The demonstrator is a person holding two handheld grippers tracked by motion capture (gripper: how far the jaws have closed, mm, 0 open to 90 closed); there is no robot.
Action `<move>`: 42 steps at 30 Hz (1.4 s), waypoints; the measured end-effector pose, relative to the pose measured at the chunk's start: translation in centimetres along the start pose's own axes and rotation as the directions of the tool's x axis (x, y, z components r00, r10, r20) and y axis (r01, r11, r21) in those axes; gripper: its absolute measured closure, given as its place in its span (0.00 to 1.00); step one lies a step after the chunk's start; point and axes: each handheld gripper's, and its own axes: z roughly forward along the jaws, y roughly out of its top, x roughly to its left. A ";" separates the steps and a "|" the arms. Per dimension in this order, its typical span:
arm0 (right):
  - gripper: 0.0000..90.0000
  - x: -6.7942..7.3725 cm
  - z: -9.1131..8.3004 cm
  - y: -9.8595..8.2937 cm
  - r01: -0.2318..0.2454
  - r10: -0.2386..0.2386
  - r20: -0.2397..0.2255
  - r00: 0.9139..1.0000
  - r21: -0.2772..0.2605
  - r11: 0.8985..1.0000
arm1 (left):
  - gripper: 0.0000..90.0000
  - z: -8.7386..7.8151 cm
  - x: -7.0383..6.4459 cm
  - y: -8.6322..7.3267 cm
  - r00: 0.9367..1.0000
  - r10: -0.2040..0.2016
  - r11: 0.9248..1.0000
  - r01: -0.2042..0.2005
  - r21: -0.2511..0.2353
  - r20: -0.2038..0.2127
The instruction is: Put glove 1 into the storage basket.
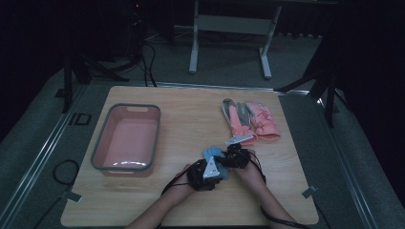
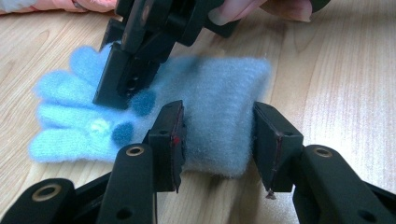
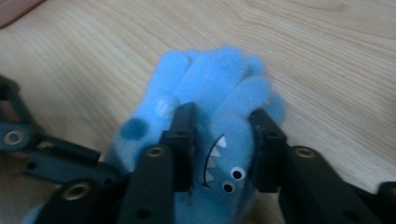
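Observation:
A fuzzy blue glove lies on the wooden table, near the front and just right of centre. My left gripper holds the glove's cuff end, and its jaws press on either side of the cuff. My right gripper comes in from the right. In the right gripper view its jaws pinch the palm of the glove, where a printed monster face shows. The left gripper view shows the right gripper down on the finger end.
A pink basin with a grey rim stands at the left of the table, with nothing in it. A pair of pink and grey gloves lies at the back right. A desk frame stands on the floor beyond the table.

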 end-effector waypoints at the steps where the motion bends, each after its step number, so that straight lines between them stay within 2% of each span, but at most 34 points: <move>1: 0.80 0.0 0.0 0.0 0.013 -0.013 -0.004 1.000 -0.002 1.000 | 0.63 0.0 0.0 0.0 1.000 -0.002 1.000 0.002 -0.002 0.000; 3: 0.85 0.2 0.0 -0.1 0.033 -0.033 -0.005 0.999 -0.005 0.999 | 0.63 0.1 0.0 -0.1 1.000 -0.003 1.000 0.003 -0.004 -0.005; 7: 0.89 1.0 -0.1 -0.2 0.095 -0.094 0.042 0.995 -0.024 0.995 | 0.67 0.0 -0.2 0.1 1.000 -0.001 1.000 0.001 0.004 -0.019; 10: 0.91 1.5 -0.2 -0.3 0.137 -0.133 0.073 0.988 -0.041 0.990 | 0.78 -0.2 -0.1 0.2 1.000 -0.015 1.000 0.015 0.002 -0.022; 13: 0.91 1.8 -0.3 -0.4 0.154 -0.148 0.086 0.985 -0.059 0.986 | 0.83 -0.4 0.1 0.3 1.000 -0.025 1.000 0.025 0.003 -0.015; 19: 0.92 1.3 -0.6 0.0 0.107 -0.103 0.059 0.993 -0.078 0.991 | 0.86 -0.7 0.4 0.6 0.999 -0.040 0.999 0.040 0.018 -0.008; 24: 0.92 1.6 -0.8 0.9 0.116 -0.112 0.059 0.992 -0.077 0.990 | 0.87 -1.1 0.7 1.1 1.000 -0.025 0.999 0.026 0.042 -0.015; 27: 0.92 1.8 -1.1 1.6 0.115 -0.110 0.056 0.992 -0.093 0.989 | 0.87 -1.9 1.1 1.5 1.000 -0.020 0.999 0.021 0.039 -0.023; 32: 0.92 2.0 -1.7 2.6 0.101 -0.098 0.028 0.995 -0.117 0.988 | 0.87 -3.5 1.6 2.1 1.000 0.017 0.999 -0.016 0.047 -0.017; 35: 0.92 2.3 -2.0 3.1 0.104 -0.102 0.030 0.994 -0.126 0.987 | 0.87 -4.5 2.1 2.5 0.999 0.040 0.997 -0.039 0.063 -0.016; 42: 0.92 3.0 -2.7 5.1 0.068 -0.069 -0.005 0.998 -0.169 0.983 | 0.87 -7.0 3.0 3.8 0.997 0.067 0.995 -0.065 0.072 -0.030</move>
